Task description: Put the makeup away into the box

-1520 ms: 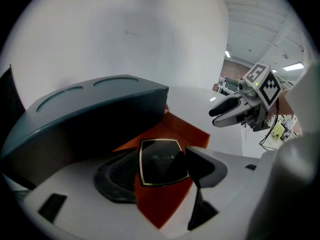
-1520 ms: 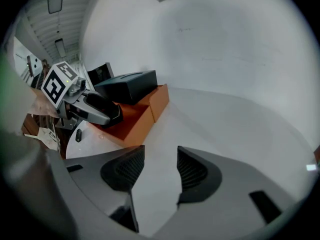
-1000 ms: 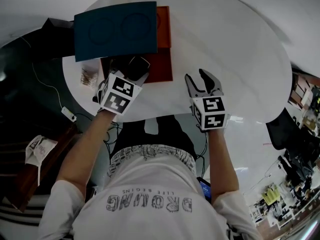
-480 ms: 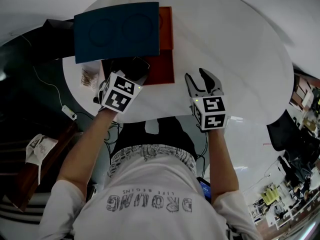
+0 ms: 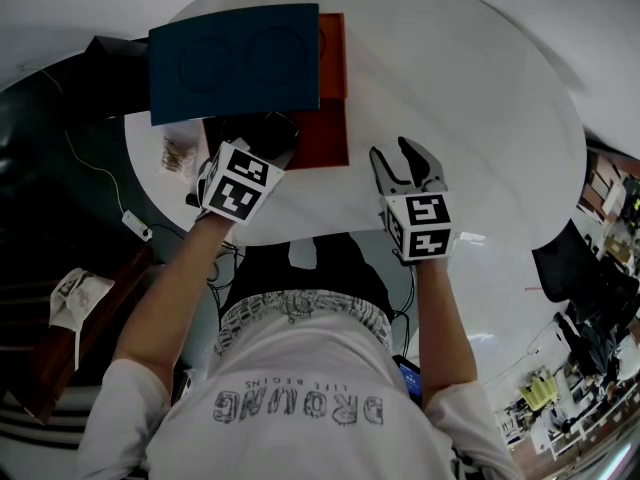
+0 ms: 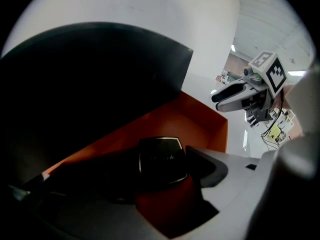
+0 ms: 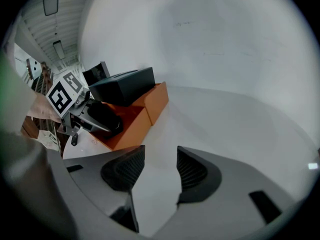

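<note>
White round worktop (image 5: 480, 118) | my L claw (image 5: 262, 140) clamped on black compact (image 6: 161, 159), down inside orange box (image 5: 325, 138) under blue lid (image 5: 235, 58) | R claw (image 7: 156, 171) apart, empty, over bare top | est. nearly done; left: let go, close lid.

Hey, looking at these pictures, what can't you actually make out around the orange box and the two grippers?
- Inside of the orange box: in the head view it is covered by the blue lid and the left gripper; in the left gripper view it is lost in shadow.
- Lettering on the black compact: left gripper view, too dark and blurred.
- Small brownish item on the table: head view, too small to identify.
</note>
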### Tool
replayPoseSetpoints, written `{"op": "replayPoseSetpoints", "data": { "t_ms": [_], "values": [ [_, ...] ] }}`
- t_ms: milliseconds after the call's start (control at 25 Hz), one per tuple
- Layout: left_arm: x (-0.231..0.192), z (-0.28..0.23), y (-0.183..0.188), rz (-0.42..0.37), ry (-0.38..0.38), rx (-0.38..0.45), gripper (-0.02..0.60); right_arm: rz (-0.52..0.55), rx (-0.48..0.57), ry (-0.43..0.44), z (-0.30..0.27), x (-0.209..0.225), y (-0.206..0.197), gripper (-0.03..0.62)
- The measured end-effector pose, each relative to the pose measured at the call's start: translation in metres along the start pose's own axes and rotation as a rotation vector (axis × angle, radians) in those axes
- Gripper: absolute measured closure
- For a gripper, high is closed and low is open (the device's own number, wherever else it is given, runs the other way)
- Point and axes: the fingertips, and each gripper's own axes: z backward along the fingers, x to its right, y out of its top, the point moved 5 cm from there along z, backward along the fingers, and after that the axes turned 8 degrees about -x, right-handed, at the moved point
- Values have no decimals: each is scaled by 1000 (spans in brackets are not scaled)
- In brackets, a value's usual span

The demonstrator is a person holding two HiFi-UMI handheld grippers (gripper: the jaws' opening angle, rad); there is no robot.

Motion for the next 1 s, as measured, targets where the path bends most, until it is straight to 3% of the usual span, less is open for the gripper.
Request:
{"op": "replayPoseSetpoints", "data": {
  "t_ms": [440, 760, 1000],
  "values": [
    [4, 19, 5, 0, 0, 66, 252, 12, 31, -8, 8, -7, 5, 381],
    [13, 72, 12, 32, 10, 191, 252, 53, 67, 8, 18, -27, 21, 381],
    [3, 102, -7, 77, 56, 257, 252, 106, 89, 43, 21, -53, 34, 381]
  ]
}}
